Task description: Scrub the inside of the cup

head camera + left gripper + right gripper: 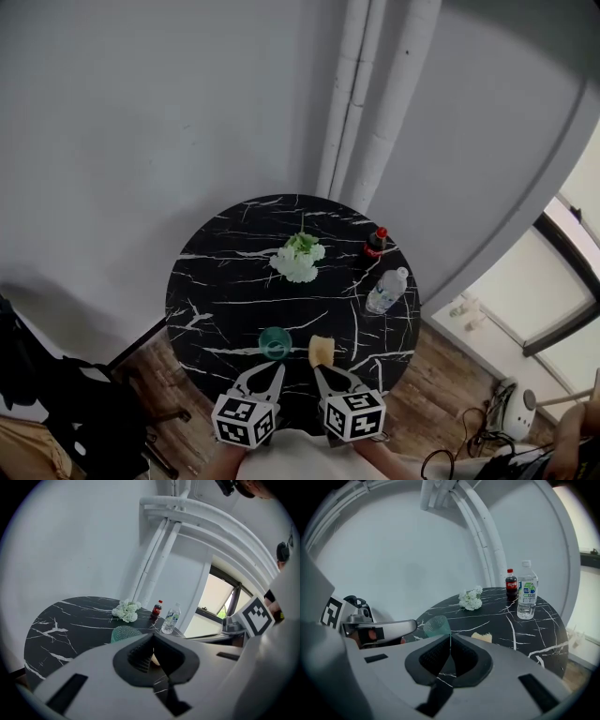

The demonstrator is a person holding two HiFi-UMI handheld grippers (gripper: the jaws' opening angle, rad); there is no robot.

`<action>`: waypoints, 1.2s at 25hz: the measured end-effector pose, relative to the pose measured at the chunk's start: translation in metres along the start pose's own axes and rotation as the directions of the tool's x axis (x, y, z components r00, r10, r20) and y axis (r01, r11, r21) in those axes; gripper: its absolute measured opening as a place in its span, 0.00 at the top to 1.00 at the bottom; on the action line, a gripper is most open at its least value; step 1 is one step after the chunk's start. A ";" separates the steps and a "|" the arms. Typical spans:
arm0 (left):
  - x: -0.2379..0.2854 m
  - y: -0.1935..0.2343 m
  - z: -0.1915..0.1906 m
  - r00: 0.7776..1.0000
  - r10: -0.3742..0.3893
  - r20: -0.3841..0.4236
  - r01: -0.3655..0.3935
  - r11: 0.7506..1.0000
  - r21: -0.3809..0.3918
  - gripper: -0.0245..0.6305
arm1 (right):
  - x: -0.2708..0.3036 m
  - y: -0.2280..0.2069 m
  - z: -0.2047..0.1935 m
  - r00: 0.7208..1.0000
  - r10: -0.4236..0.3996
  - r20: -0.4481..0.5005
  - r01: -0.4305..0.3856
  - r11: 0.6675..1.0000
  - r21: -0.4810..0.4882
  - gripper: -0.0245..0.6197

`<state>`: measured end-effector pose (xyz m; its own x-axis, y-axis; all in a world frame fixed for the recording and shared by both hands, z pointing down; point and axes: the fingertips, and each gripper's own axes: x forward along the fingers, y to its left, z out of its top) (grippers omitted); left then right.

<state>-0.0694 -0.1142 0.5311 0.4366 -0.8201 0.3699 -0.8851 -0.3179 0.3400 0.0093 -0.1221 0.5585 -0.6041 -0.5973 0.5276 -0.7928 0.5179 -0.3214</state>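
A teal glass cup (pixel 275 343) stands upright near the front edge of the round black marble table (pixel 220 281). A pale yellow sponge (pixel 322 350) lies just to its right. My left gripper (pixel 277 369) is just short of the cup, shut and empty. My right gripper (pixel 318 371) is just short of the sponge, also shut and empty. In the left gripper view the cup (pixel 124 633) rises just beyond the closed jaws. In the right gripper view the cup (pixel 437 626) stands ahead to the left and the sponge (pixel 483 637) ahead to the right.
A bunch of white flowers (pixel 298 258) lies at the table's middle. A cola bottle (pixel 376 242) and a clear water bottle (pixel 386 291) stand at the right rim. White pipes (pixel 361 94) run up the wall behind. Dark furniture (pixel 66 398) stands on the floor at left.
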 end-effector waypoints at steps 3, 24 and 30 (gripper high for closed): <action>0.001 0.000 0.000 1.000 0.003 -0.005 -0.003 1.000 0.005 0.95 | -0.005 -0.004 0.001 1.000 -0.017 0.009 0.017 1.000 -0.002 0.91; 0.007 -0.018 -0.014 0.996 -0.039 -0.079 0.047 0.993 0.104 0.95 | -0.011 0.003 -0.010 1.000 0.009 -0.009 -0.009 1.000 -0.002 0.91; 0.002 -0.018 -0.016 0.996 -0.045 -0.082 0.052 0.995 0.087 0.95 | -0.012 0.008 -0.014 1.000 0.015 -0.018 -0.015 1.000 0.004 0.91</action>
<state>-0.0503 -0.1020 0.5399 0.4873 -0.7636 0.4236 -0.8720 -0.4001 0.2820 0.0113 -0.1023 0.5613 -0.6145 -0.5782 0.5367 -0.7839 0.5243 -0.3326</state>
